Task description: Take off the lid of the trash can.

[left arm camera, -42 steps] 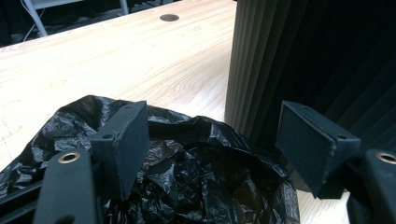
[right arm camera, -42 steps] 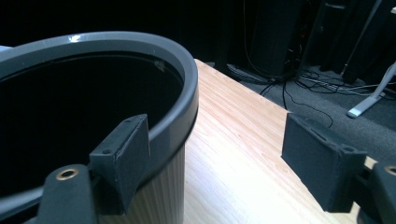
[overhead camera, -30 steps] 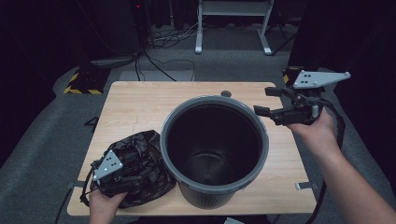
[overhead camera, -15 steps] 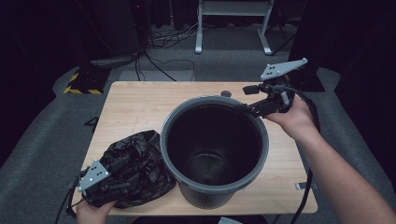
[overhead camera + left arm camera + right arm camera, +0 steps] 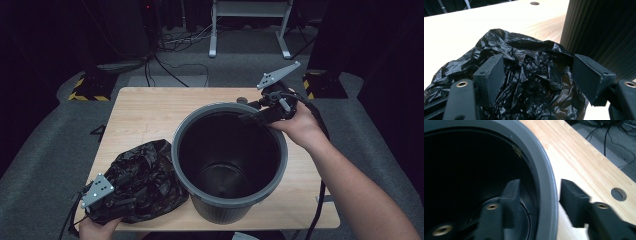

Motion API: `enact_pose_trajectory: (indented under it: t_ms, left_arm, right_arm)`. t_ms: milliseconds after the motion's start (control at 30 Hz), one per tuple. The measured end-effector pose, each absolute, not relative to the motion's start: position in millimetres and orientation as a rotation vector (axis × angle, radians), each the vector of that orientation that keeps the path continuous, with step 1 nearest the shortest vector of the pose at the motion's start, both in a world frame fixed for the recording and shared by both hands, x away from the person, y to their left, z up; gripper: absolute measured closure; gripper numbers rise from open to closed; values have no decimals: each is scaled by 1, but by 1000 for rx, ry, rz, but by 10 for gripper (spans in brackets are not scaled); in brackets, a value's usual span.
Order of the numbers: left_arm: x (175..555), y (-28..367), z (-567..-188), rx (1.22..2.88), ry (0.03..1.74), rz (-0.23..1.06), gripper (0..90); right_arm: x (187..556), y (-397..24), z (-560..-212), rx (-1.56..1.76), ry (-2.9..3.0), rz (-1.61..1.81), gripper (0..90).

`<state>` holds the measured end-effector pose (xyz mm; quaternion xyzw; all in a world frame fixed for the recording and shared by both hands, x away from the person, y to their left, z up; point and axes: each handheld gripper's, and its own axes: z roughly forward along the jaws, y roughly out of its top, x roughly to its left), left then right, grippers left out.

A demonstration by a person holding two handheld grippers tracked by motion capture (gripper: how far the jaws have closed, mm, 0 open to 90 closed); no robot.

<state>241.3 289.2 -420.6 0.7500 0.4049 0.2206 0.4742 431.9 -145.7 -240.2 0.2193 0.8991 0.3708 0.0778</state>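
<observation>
Jaws straddling the bin (image 5: 227,210) rim: right gripper (image 5: 537,195) closing, a gap remaining.
Left gripper (image 5: 537,75), gaping, is hovering over the bag (image 5: 524,75); seat the right jaws deeper before lifting.

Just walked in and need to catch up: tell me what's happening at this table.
A person is working with a handheld gripper in each hand at a wooden table. The right gripper straddles the rim of the grey bin, one jaw inside and one outside; its jaws have just been closing, with a small gap visible on the outer side. The left gripper sits open over the crumpled black trash bag beside the bin. The bag is not in the bin yet.
</observation>
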Motion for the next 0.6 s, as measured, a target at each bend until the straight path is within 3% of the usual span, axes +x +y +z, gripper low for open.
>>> enact_pose_trajectory:
  t_ms: [200,600]
  left_arm:
    - [244,290,-422,1835,996,535,268]
    - [246,291,-424,1837,1002,530,267]
  right_arm:
    - [429,-138,-239,744,2666,1018,728]
    - [428,-147,-224,773,2655,1110,789]
